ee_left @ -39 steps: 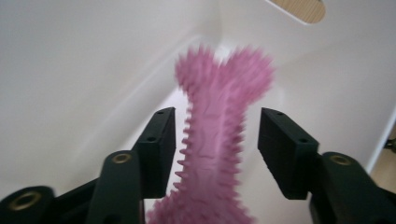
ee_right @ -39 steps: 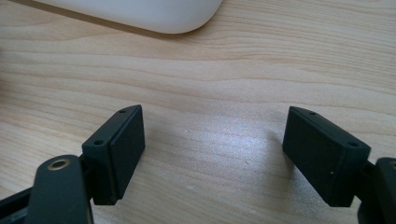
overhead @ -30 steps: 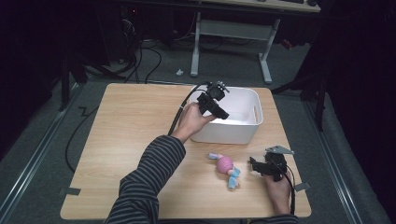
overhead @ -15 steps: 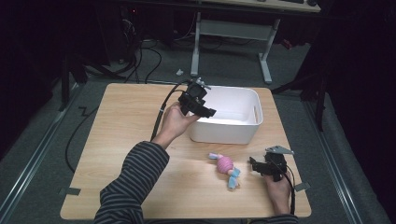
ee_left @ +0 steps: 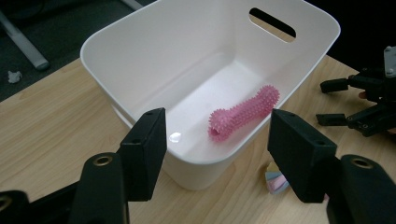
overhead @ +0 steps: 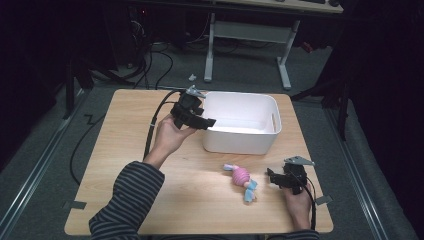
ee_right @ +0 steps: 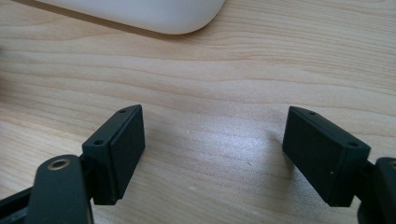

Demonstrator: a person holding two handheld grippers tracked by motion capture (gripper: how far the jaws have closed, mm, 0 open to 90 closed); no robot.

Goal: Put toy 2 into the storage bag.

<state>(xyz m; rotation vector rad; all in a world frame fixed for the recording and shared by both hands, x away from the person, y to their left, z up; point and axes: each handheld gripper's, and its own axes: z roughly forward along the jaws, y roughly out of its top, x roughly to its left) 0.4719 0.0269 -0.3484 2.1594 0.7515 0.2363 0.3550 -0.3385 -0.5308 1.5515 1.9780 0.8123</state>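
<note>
Pink spiky chew toy [ee_left: 243, 112] lies in our white bin [overhead: 272, 116]; left gripper [overhead: 200, 121] has pulled back, jaws just spreading, empty. Right gripper [overhead: 272, 178], spread, maybe takes the pink-and-blue toy [overhead: 242, 180] next.

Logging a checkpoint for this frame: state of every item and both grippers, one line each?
white bin: upright on the table, open top.
pink spiky toy: lying inside the bin.
pink and blue toy: lying on the table in front of the bin, untouched.
left gripper: open, empty, at the bin's left rim.
right gripper: open, empty, over bare tabletop.
</note>
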